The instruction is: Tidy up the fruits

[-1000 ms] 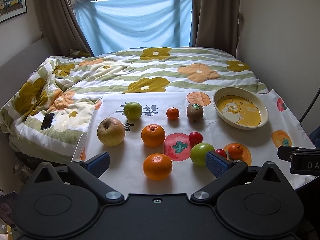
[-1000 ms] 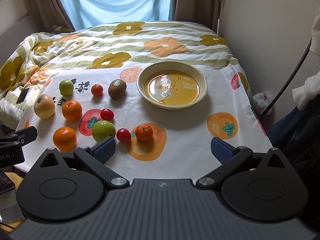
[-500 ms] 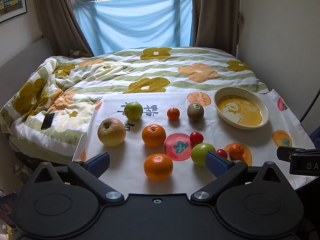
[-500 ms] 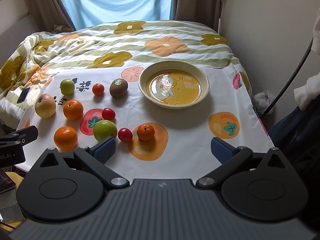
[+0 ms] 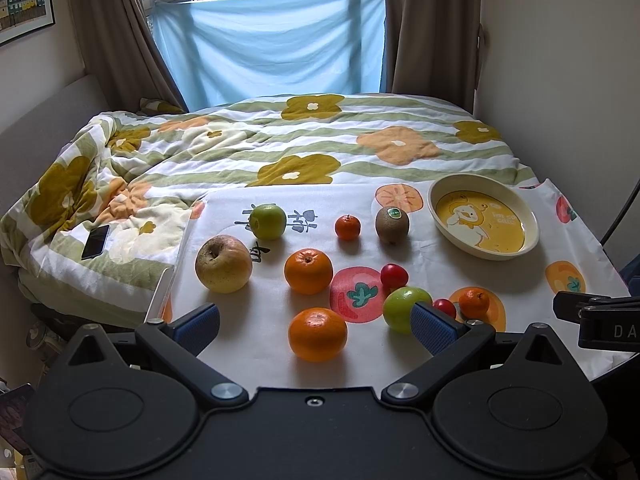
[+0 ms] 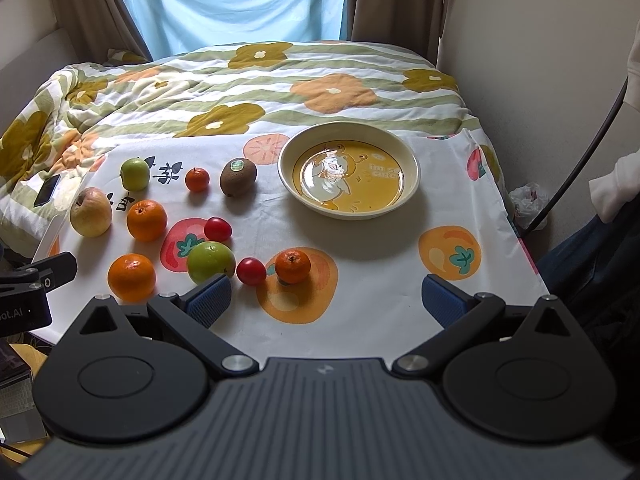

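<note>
Ten pieces of fruit are seen scattered on a fruit-print cloth (image 6: pixel 360 300) spread over a counter at the foot of a bed (image 6: pixel 280 76). Along the far row, a small green apple (image 6: pixel 135 174), a small mandarin (image 6: pixel 197 179) and a kiwi (image 6: pixel 238 176) are lined up, well apart from one another. A yellow apple (image 6: pixel 91 212) is set at the left edge, with an orange (image 6: pixel 146 219) just beside it and a second orange (image 6: pixel 131 277) nearer the camera. A larger green apple (image 6: pixel 211 262) is flanked by two red tomatoes, one behind it (image 6: pixel 217 229) and one to its right (image 6: pixel 251 271), and a second mandarin (image 6: pixel 293 266) is placed just beside the latter tomato. A yellow dish (image 6: pixel 412 172) with a cartoon print is shown empty at the right, apart from all the fruit. The left gripper (image 5: pixel 316 322) and the right gripper (image 6: pixel 326 300) are both held above the near edge of the cloth, jaws spread wide and nothing between them. A phone (image 5: pixel 95 241) is left lying on the flowered quilt.
</note>
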A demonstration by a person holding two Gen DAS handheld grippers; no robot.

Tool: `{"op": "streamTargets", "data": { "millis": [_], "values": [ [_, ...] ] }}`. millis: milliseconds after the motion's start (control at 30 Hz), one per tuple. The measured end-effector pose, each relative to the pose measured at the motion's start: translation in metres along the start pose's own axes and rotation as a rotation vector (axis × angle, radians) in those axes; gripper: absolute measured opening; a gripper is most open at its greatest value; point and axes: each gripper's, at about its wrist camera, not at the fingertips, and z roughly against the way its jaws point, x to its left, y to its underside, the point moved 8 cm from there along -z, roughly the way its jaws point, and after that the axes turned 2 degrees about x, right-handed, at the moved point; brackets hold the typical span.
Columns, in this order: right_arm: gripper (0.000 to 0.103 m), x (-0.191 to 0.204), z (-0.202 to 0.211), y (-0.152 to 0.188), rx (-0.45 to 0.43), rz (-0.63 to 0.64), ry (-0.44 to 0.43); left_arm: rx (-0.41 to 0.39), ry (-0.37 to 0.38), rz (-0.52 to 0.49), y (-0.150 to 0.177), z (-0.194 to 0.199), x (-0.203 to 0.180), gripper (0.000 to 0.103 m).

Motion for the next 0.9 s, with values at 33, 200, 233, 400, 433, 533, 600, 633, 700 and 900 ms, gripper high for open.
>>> {"op": "streamTargets", "data": {
  "millis": [33,200,233,400,433,533,600,633,700,900],
  "values": [
    [0.103,0.0,-0.001,0.0,0.0,0.0,0.0,0.0,0.001,0.001,0.0,0.0,0.0,0.103],
    [0.103,0.001,-0.001,0.0,-0.001,-0.001,0.002,0.001,0.001,0.002,0.0,0.0,0.0,0.103],
    [0.103,0.001,0.0,0.0,-0.001,-0.001,0.002,0.001,0.001,0.001,0.0,0.0,0.0,0.103],
    [0.103,0.001,0.0,0.0,0.0,-0.001,0.001,0.002,0.002,-0.001,0.0,-0.001,0.0,0.103],
    [0.103,0.001,-0.001,0.0,-0.001,0.001,0.001,0.005,0.004,-0.004,0.0,-0.004,0.001,0.103],
    [0.103,0.001,0.0,-0.001,0.001,0.005,0.003,0.007,0.008,-0.005,0.001,-0.006,0.002,0.103],
    [0.103,0.002,0.0,-0.001,0.0,0.007,0.002,0.004,0.006,-0.006,0.002,-0.006,0.002,0.103],
    [0.103,0.003,0.001,-0.001,0.0,0.01,-0.002,0.002,0.003,-0.006,0.003,-0.006,0.002,0.103],
    [0.103,0.005,0.0,0.0,0.004,0.019,-0.012,0.001,0.002,-0.009,0.004,-0.007,0.002,0.103],
    [0.103,0.013,-0.017,0.002,0.018,0.054,-0.078,0.013,-0.024,-0.023,0.009,-0.016,0.003,0.103]
  ]
}}
